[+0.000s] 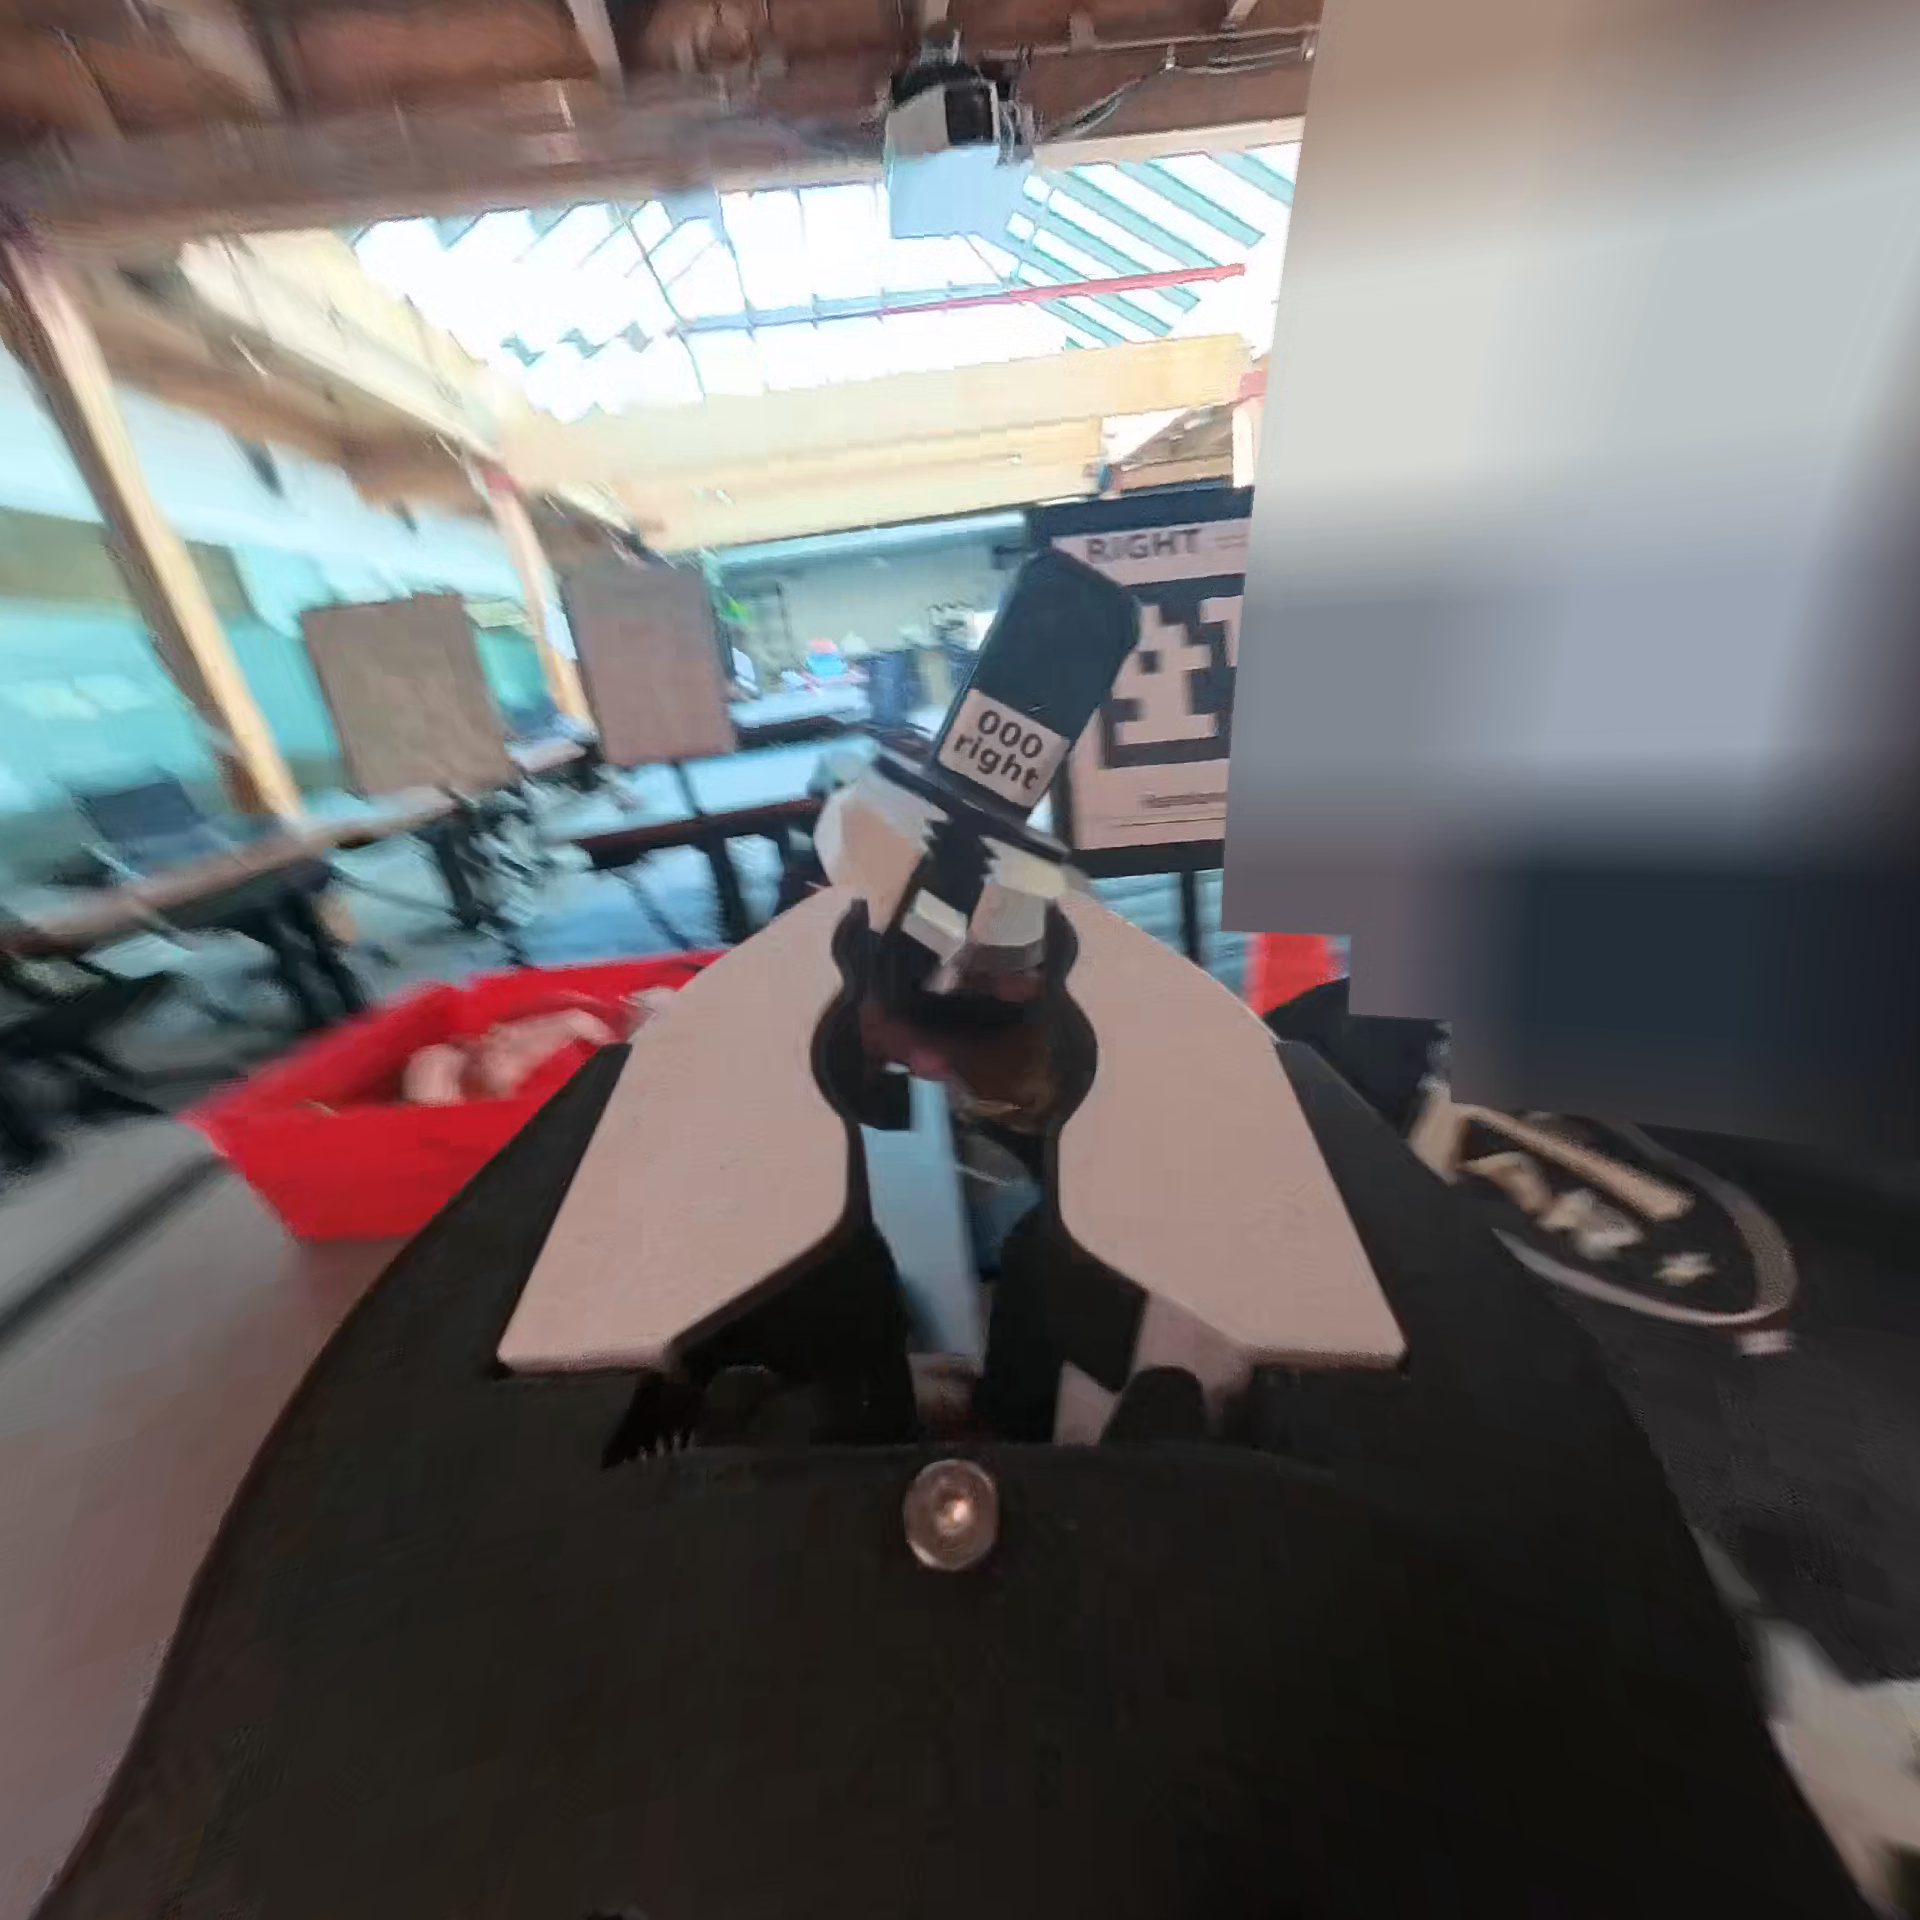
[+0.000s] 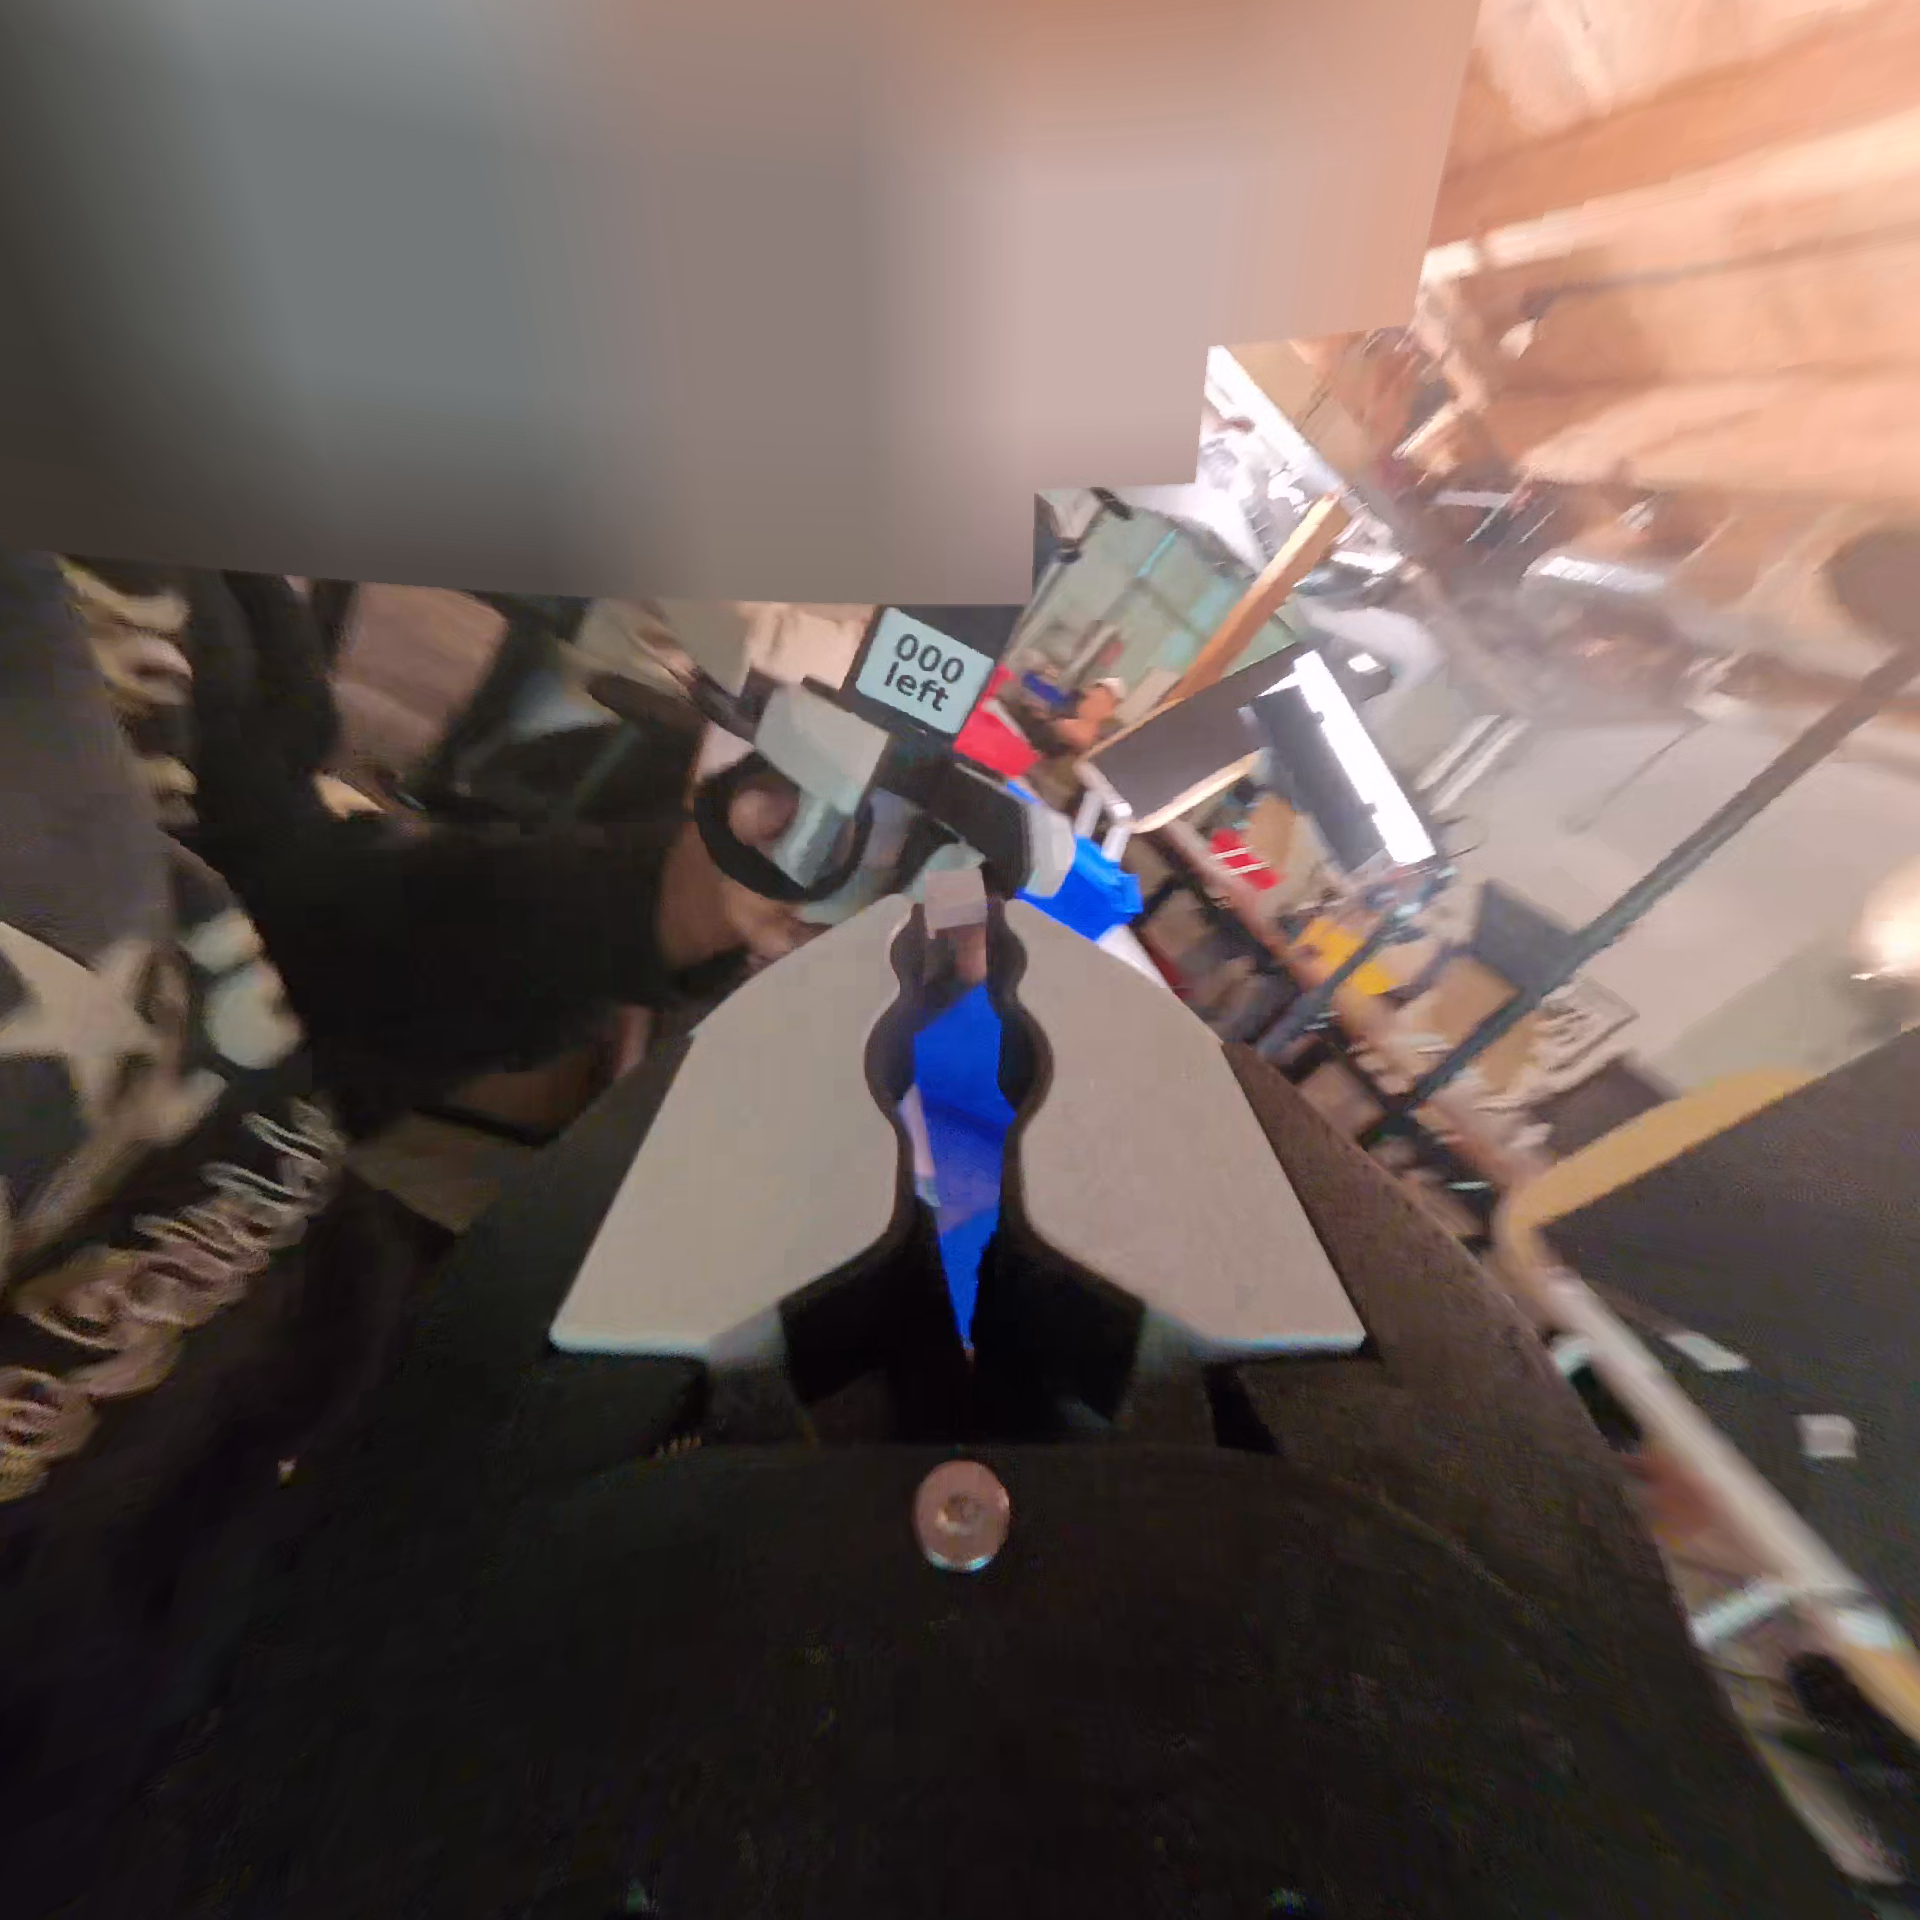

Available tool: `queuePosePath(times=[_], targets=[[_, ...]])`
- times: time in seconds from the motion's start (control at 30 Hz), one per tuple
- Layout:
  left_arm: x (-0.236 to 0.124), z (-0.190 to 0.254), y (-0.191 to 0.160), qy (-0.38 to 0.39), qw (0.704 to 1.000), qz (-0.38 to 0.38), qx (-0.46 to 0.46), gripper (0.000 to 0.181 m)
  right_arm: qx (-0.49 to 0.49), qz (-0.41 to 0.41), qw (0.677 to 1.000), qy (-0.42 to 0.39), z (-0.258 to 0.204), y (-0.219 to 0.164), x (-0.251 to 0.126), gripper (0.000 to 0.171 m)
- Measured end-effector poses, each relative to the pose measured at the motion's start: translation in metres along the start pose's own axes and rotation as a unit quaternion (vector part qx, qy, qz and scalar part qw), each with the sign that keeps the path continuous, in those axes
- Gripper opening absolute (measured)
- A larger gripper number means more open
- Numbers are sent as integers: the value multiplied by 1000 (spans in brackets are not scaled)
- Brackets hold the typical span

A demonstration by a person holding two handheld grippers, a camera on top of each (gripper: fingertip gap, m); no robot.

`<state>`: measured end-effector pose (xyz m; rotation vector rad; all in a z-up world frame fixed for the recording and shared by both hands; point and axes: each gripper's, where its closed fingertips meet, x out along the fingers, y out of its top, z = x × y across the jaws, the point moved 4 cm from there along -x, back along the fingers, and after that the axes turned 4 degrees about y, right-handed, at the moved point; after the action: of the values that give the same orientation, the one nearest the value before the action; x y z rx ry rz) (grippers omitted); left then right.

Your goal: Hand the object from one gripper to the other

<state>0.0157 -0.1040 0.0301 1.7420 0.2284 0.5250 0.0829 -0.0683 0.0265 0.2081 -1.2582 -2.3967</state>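
My two grippers meet tip to tip in mid-air. In the left wrist view my left gripper (image 1: 951,935) has its jaws a little apart. A pale blue strip of the object (image 1: 925,1195) runs down between them, and the right gripper (image 1: 971,925) points into their tips. Whether the left jaws press on the object is hidden. In the right wrist view my right gripper (image 2: 956,935) has its jaws close together around the blue object (image 2: 961,1091), which fills the gap. The left gripper (image 2: 966,894) comes in from the upper left, held by a hand in a dark sleeve (image 2: 468,914).
A red bin (image 1: 343,1122) with pale items stands on the table at the lower left. Tables (image 1: 644,821) and boards stand farther back. A board with a black-and-white marker (image 1: 1164,686) is behind the right gripper. The person's dark printed clothing (image 1: 1558,1247) is close on the right. Both grippers' tips are close together, under 4 cm apart.
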Motion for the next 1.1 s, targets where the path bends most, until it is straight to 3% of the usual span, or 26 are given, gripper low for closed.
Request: queuePosePath(times=[0.07,0.13,0.6,0.67,0.77,0.9,1.1], targets=[[-3,0,1,33,995,2,90,28,80,17,996,26,2,0,0,11],[-3,5,0,30,992,-18,122,26,130,37,989,53,1,1,0,11],[3,2,-5,29,996,-35,79,10,149,29,987,60,-1,-1,4,11],[2,-1,-3,25,999,-29,25,10,92,20,995,41,-1,-3,4,15],[0,-7,-3,11,997,-26,-67,10,-67,0,998,-15,-3,-2,2,27],[0,-8,-10,-15,990,-47,-129,10,-274,-57,956,-94,-6,-4,3,28],[3,-5,-13,-18,990,-63,-128,10,-308,-56,946,-79,-14,-3,5,7]])
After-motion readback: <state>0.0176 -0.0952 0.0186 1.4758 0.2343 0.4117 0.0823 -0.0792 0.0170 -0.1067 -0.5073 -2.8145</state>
